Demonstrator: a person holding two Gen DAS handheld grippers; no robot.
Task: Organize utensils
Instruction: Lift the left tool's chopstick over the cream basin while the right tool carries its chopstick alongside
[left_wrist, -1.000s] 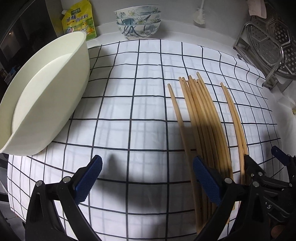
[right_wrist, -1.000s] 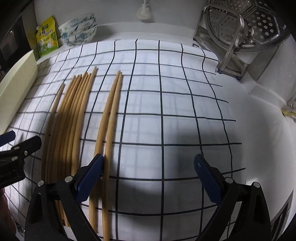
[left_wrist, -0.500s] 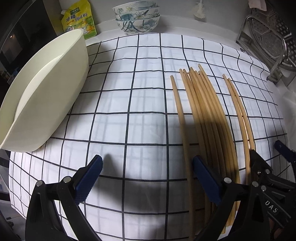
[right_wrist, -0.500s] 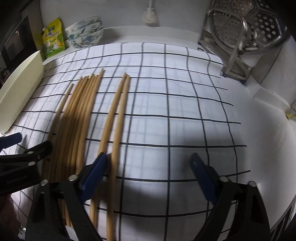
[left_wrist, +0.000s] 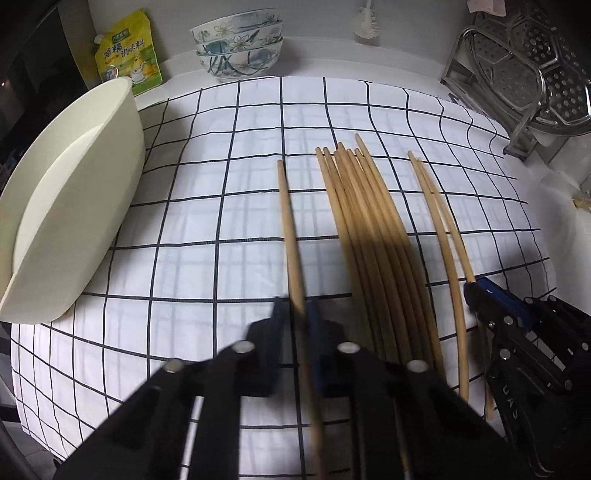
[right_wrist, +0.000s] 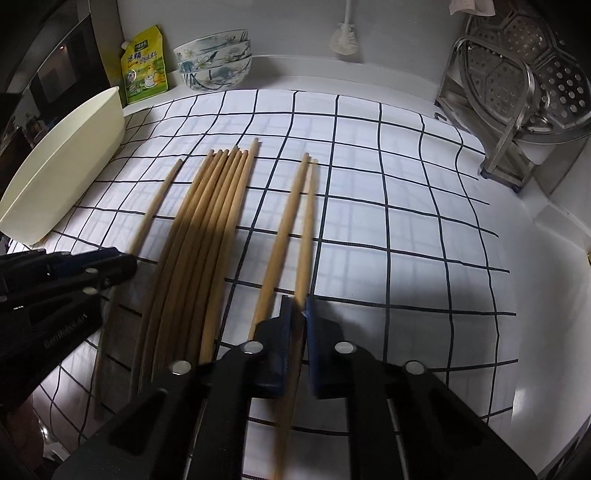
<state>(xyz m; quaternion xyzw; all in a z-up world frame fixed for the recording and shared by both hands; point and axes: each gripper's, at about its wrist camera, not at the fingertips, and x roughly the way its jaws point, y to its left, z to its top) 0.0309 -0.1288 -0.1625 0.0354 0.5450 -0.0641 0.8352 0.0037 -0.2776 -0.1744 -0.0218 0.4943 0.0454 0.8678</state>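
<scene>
Both my grippers are now clamped on chopsticks. My left gripper (left_wrist: 295, 314) pinches the single chopstick (left_wrist: 288, 221) that lies alone, to the left of the main bundle (left_wrist: 373, 236). My right gripper (right_wrist: 297, 308) pinches the outer chopstick (right_wrist: 308, 221) of the pair at the right side; its partner (right_wrist: 284, 221) lies just beside, not held. All sticks rest on the checked cloth (left_wrist: 221, 206). I judge the task is only at its beginning: nothing is gathered yet, and the cream basin (left_wrist: 74, 206) looks to have no chopsticks in it. The strays must join the bundle.
</scene>
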